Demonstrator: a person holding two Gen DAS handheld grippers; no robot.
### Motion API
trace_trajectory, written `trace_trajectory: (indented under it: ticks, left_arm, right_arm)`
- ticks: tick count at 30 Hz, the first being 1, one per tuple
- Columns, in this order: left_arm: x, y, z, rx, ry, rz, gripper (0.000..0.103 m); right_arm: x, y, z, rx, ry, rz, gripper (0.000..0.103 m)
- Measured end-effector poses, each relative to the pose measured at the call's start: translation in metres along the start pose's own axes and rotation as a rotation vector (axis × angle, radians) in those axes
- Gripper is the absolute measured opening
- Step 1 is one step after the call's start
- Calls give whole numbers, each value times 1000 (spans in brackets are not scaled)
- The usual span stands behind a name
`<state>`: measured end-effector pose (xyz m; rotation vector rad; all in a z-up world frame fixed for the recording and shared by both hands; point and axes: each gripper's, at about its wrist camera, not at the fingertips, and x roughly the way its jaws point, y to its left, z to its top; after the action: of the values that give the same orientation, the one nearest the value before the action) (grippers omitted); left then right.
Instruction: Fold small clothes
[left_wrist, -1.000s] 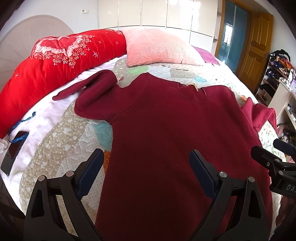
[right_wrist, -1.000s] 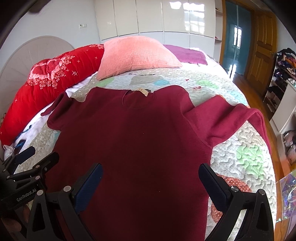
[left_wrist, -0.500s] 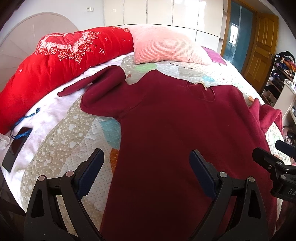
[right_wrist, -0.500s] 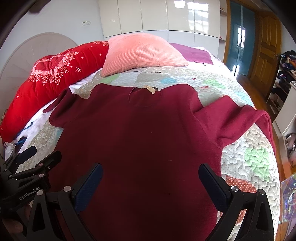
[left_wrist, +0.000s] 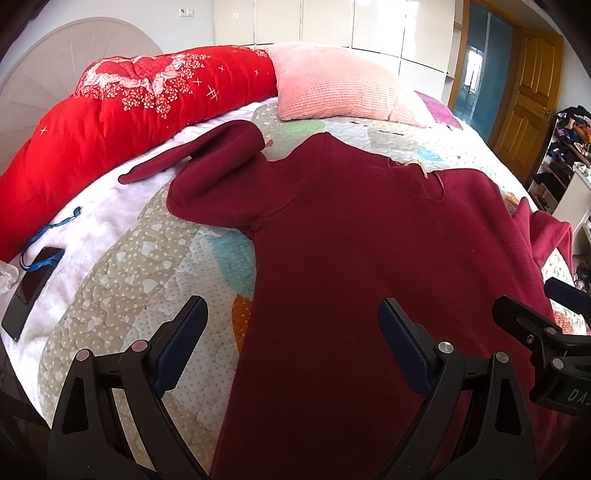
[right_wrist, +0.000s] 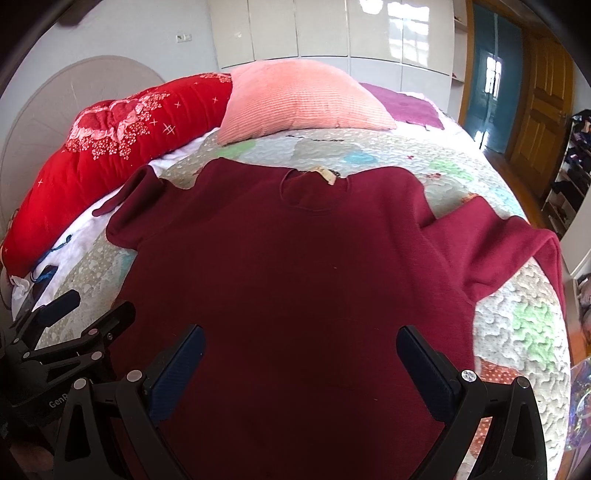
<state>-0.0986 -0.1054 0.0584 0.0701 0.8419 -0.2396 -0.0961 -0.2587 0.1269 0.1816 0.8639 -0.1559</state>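
A: Where did the garment lie?

B: The dark red long-sleeved knit sweater (right_wrist: 295, 266) lay flat, front up, on the pastel patchwork quilted bedspread (right_wrist: 517, 325), neckline toward the pillows. A small tan label (right_wrist: 325, 175) showed at the collar.

A: Sleeves?

B: The sleeve on the left of the left wrist view (left_wrist: 218, 162) was bent back on itself, its cuff on the white fleecy blanket (left_wrist: 99, 221). The other sleeve (right_wrist: 509, 247) ran outward toward the bed's edge and dropped over it.

A: Left gripper?

B: The left gripper (left_wrist: 291, 347) was spread wide, holding nothing. Its left blue-padded finger (left_wrist: 181, 347) sat over the quilt, the right one (left_wrist: 402, 350) over the sweater's body. Contact with the cloth could not be told.

A: Right gripper?

B: The right gripper (right_wrist: 299, 373) was also spread wide, empty, both fingers over the sweater's lower body. The left tool appeared at that view's lower left edge, beside the hem side.

A: Surroundings?

B: A long red embroidered bolster quilt (left_wrist: 122, 122) lay along the left, a pink ribbed pillow (right_wrist: 299, 99) at the head. A black phone on a blue lanyard (left_wrist: 31, 280) rested on the white blanket. A brown wooden door (left_wrist: 528, 103) stood at right.
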Motion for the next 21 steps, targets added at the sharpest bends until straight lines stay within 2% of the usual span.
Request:
trace_trajectory:
  ticks: [14, 19, 21]
  left_arm:
    - [17, 18, 7, -19, 18, 10, 93]
    - [26, 48, 19, -80, 36, 0, 93]
    - [29, 61, 25, -89, 40, 18, 93]
  right_arm:
    - [23, 15, 8, -13, 27, 18, 103]
    - [32, 25, 12, -26, 37, 35, 103]
    - [36, 30, 15, -36, 39, 45, 103]
